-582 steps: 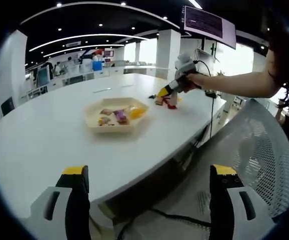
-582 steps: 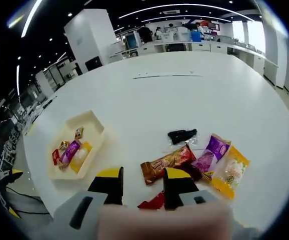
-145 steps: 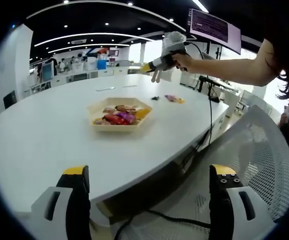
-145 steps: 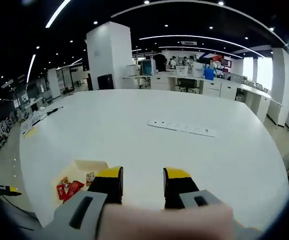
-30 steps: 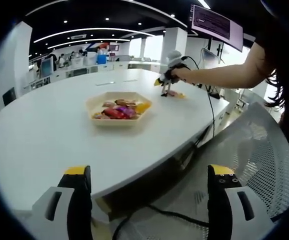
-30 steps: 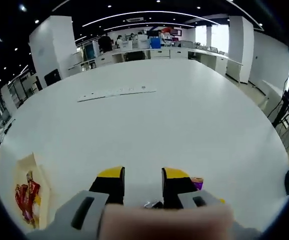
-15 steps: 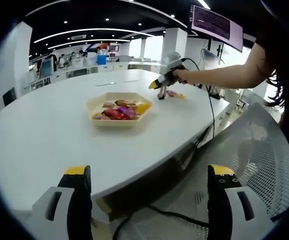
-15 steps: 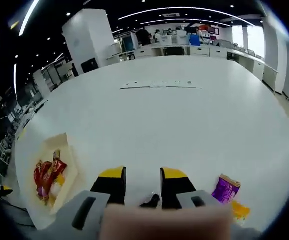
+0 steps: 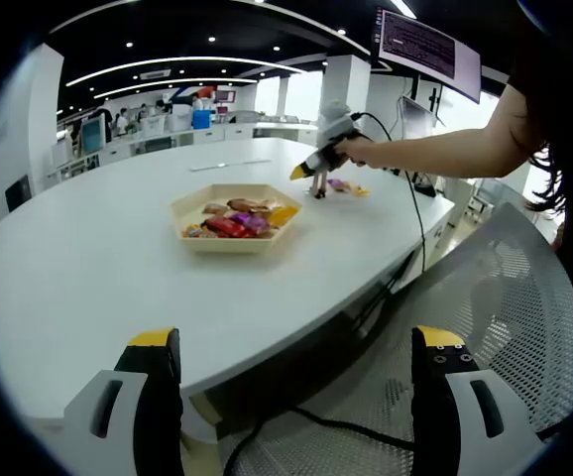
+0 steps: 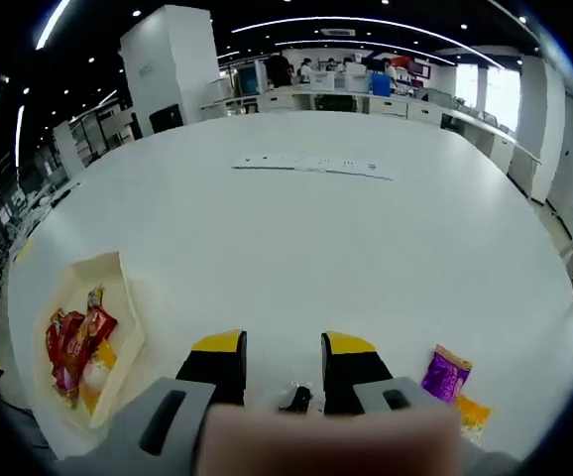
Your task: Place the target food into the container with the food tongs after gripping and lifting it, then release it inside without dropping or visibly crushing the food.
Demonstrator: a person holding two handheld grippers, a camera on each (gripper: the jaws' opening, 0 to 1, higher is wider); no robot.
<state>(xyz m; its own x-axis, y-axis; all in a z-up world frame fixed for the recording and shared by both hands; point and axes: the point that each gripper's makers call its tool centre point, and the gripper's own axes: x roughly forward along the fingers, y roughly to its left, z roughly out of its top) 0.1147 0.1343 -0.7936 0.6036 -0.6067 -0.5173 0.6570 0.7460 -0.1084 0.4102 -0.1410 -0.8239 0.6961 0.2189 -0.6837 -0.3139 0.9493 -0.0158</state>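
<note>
Dark snack packet [image 10: 294, 399] between right hand-held gripper [image 10: 283, 369] jaws, two packets [image 10: 447, 374] beside, one tray [image 10: 120, 307]

The left gripper [image 9: 288, 382] sits low, its two yellow-tipped black fingers [image 9: 152, 372] spread wide apart with nothing between them. The right gripper [image 9: 306, 171] appears in the left gripper view at the end of the person's bare outstretched arm [image 9: 435, 149], gripped by a hand [image 9: 351, 151] and tipped downward with its yellow tips lowest. In the right gripper view, the right gripper [image 10: 283, 369] has its fingers [image 10: 220, 360] standing parallel with a narrow gap, and a small dark item [image 10: 294, 399] sits low between them; whether they press on it cannot be made out. A blurred part of the hand [image 10: 321, 441] lies just behind the fingers.
</note>
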